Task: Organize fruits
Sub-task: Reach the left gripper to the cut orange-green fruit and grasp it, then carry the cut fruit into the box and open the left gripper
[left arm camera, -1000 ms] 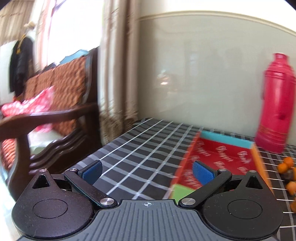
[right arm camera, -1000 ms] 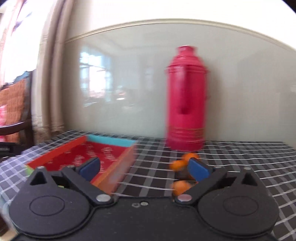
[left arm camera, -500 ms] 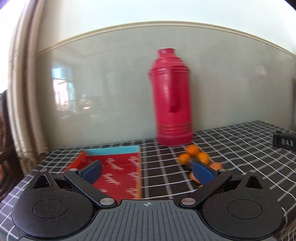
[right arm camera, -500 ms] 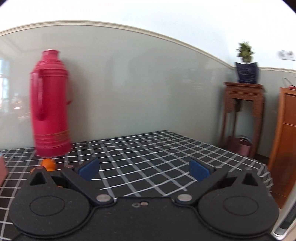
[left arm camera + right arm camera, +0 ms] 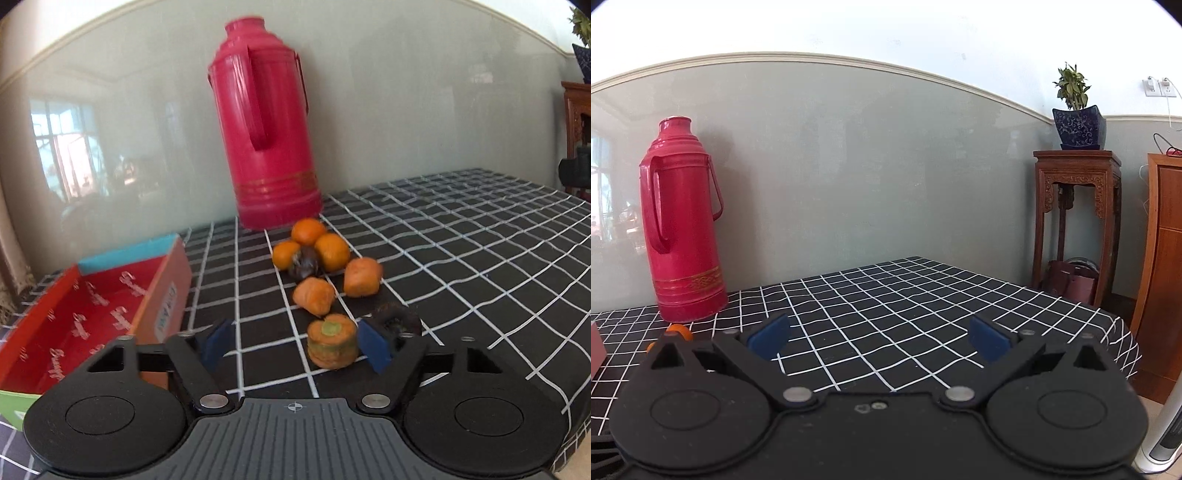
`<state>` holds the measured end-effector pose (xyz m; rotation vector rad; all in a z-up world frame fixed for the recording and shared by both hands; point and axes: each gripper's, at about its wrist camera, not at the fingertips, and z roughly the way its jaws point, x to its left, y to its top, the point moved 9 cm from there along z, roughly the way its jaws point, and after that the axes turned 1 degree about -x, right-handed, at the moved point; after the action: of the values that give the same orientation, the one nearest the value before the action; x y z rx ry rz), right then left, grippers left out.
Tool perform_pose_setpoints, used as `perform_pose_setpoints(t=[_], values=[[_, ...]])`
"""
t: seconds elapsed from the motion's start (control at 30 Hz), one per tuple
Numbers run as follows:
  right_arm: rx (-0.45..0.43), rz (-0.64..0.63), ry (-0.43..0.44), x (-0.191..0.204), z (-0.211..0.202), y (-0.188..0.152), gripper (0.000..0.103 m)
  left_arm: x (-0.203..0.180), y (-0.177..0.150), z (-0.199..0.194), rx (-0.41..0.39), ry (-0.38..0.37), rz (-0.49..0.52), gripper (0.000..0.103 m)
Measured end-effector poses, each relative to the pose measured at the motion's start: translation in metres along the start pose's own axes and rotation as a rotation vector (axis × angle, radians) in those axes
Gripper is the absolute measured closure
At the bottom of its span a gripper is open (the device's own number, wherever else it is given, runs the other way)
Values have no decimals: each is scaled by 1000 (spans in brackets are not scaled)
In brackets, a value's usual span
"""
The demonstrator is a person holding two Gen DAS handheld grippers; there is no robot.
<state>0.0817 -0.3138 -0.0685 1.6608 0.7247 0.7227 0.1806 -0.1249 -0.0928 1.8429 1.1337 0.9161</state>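
Note:
In the left wrist view a heap of produce lies on the black checked tablecloth: three small oranges (image 5: 331, 251), two carrot chunks (image 5: 362, 277), a carrot top piece (image 5: 331, 345) and two dark fruits (image 5: 304, 261). My left gripper (image 5: 295, 347) is open, low over the table, with the carrot top piece just inside its right finger. A red open box (image 5: 88, 314) sits to the left. My right gripper (image 5: 879, 338) is open and empty over the bare cloth; one orange (image 5: 679, 332) shows at its left.
A tall red thermos (image 5: 269, 147) stands at the wall behind the heap, also in the right wrist view (image 5: 683, 229). The table's right edge (image 5: 1123, 325) drops off toward a wooden plant stand (image 5: 1075, 221) and a cabinet (image 5: 1163, 277).
The left gripper swung right from the chair and box toward the fruit heap and came down close to it. The right gripper swung right, away from the heap, and now faces the bare cloth.

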Motion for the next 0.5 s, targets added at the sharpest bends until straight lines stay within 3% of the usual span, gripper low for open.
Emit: perform_pose_setpoints(t=[0.2, 0.33, 0.5], values=[[10, 32, 30, -2, 0, 0, 6, -7, -9, 16, 48, -26, -20, 38], [11, 31, 37, -1, -1, -1, 6, -14, -12, 20, 70, -63, -30, 61], [18, 40, 38, -1, 1, -1, 6, -18, -12, 18, 63, -67, -17, 67]])
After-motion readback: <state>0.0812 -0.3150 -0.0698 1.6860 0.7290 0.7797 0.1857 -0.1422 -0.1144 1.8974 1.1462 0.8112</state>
